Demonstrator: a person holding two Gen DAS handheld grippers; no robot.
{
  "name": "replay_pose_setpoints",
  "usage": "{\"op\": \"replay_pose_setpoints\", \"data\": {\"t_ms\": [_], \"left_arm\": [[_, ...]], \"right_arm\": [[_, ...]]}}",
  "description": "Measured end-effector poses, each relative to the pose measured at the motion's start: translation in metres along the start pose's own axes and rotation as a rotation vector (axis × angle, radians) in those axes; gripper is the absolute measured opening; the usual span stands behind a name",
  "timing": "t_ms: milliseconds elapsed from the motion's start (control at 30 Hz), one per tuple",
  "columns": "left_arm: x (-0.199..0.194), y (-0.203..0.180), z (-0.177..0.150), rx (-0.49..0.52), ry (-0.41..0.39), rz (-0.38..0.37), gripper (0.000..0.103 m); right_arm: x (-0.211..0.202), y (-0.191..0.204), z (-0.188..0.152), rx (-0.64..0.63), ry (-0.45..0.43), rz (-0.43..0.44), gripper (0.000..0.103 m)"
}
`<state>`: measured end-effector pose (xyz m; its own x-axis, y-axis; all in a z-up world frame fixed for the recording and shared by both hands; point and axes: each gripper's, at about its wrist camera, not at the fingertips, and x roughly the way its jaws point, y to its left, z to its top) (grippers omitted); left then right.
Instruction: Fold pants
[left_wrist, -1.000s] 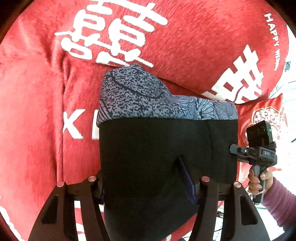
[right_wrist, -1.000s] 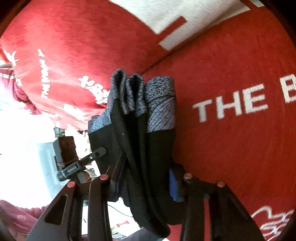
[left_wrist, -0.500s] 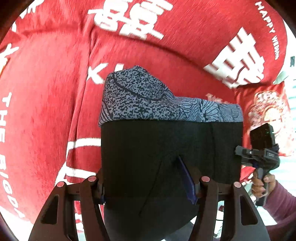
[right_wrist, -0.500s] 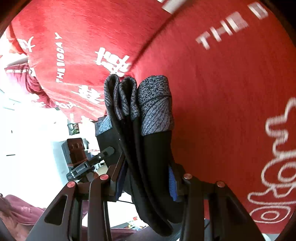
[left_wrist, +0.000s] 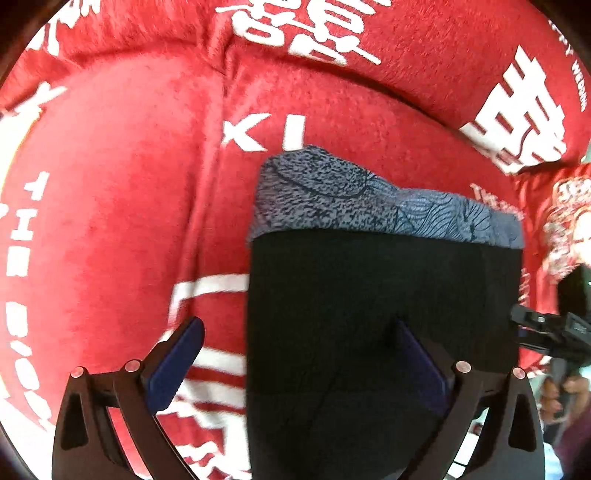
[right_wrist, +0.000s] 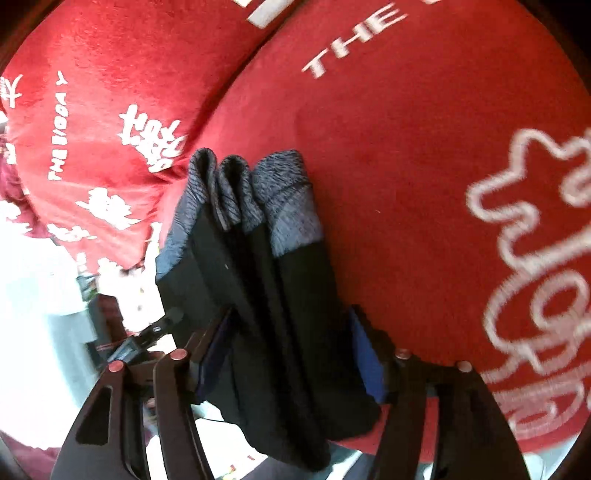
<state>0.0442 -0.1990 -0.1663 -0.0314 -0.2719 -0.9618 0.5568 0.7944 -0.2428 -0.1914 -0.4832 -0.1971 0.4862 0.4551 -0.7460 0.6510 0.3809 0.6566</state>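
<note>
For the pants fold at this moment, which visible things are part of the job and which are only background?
Part of the job:
- folded pants, black with grey patterned waistband
- left gripper, jaws just opened wide, one pad clear of the cloth
- right gripper, jaws just opening around the bundle

Background:
- red printed blanket
- red cushion

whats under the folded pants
The pants lie over a red printed blanket. Its print shows around them; whatever lies directly beneath is covered.
</note>
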Motion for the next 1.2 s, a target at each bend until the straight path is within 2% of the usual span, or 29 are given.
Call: {"op": "replay_pose_setpoints", "data": {"t_ms": [67,133,233,367,433,533,700,900,1067,1200], "left_arm": [[-0.007,-0.004,-0.005,0.013,0.006,0.049,0.102],[-0.016,-0.014,-0.015,0.066,0.010,0.112,0.102],[-0.031,-0.026,-0.031,0.139,-0.002,0.191,0.102],[-0.058,-0.037,-0.053,0.176,-0.014,0.195,0.102],[-0.074,-0.043,-0.064,0.182,-0.043,0.201,0.102],[-0.097,-0.051,-0.073,0.184,-0.077,0.202,0.102],[-0.128,-0.056,-0.083,0.206,-0.114,0.217,0.102],[-0.153,-0.053,-0.088,0.190,-0.119,0.216,0.102],[-0.171,-0.056,-0.091,0.200,-0.137,0.213,0.102],[-0.187,-0.067,-0.096,0.237,-0.161,0.253,0.102]], "right_arm": [[-0.013,0.007,-0.012,-0.009,-0.026,-0.088,0.068],[-0.020,0.015,-0.021,-0.017,-0.039,-0.168,0.075],[-0.031,0.028,-0.040,-0.042,-0.054,-0.282,0.079],[-0.048,0.052,-0.074,-0.113,-0.110,-0.395,0.082],[-0.054,0.069,-0.089,-0.145,-0.147,-0.442,0.088],[-0.060,0.093,-0.106,-0.188,-0.194,-0.474,0.098],[-0.067,0.136,-0.130,-0.253,-0.243,-0.518,0.098],[-0.073,0.169,-0.154,-0.256,-0.215,-0.554,0.098],[-0.086,0.182,-0.162,-0.230,-0.204,-0.546,0.098],[-0.094,0.192,-0.163,-0.254,-0.188,-0.528,0.098]]}}
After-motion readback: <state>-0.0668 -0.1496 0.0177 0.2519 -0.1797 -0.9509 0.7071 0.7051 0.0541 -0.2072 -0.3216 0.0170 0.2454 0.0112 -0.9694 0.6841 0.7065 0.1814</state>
